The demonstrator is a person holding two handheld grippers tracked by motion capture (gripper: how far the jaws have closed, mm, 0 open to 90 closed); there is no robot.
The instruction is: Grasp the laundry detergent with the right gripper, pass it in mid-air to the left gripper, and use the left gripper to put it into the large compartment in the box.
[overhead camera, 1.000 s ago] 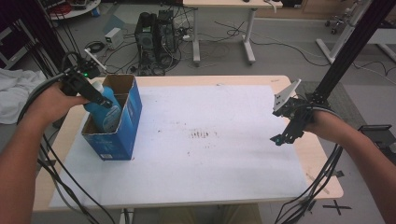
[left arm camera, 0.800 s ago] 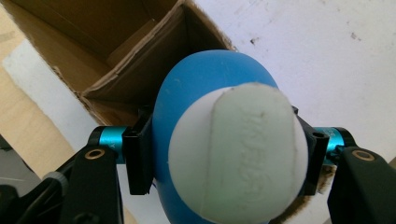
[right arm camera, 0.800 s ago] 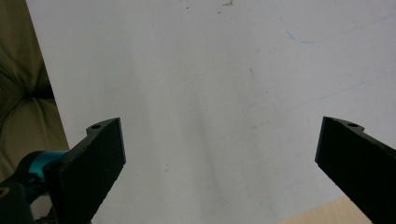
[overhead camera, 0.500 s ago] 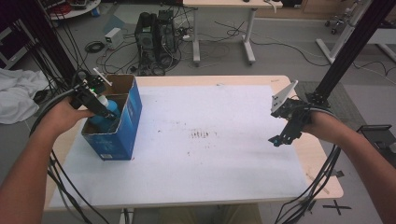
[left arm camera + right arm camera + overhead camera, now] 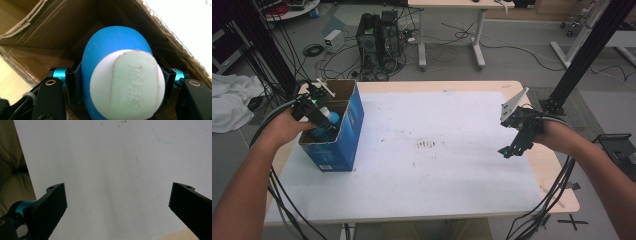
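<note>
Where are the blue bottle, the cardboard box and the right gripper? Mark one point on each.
blue bottle (image 5: 113, 42), left gripper view, on its blue body.
cardboard box (image 5: 353, 116), high view, on its blue outer wall.
right gripper (image 5: 117, 207), right gripper view, midway between its open jaws.

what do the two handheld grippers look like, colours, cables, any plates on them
Both are black two-jaw tools. The left gripper has flat black jaws with cyan metal collars at their bases. The right gripper shows the same cyan collar and carries a grey three-cornered plate. Black cables trail from each. Forearms are bare, no sleeves.
</note>
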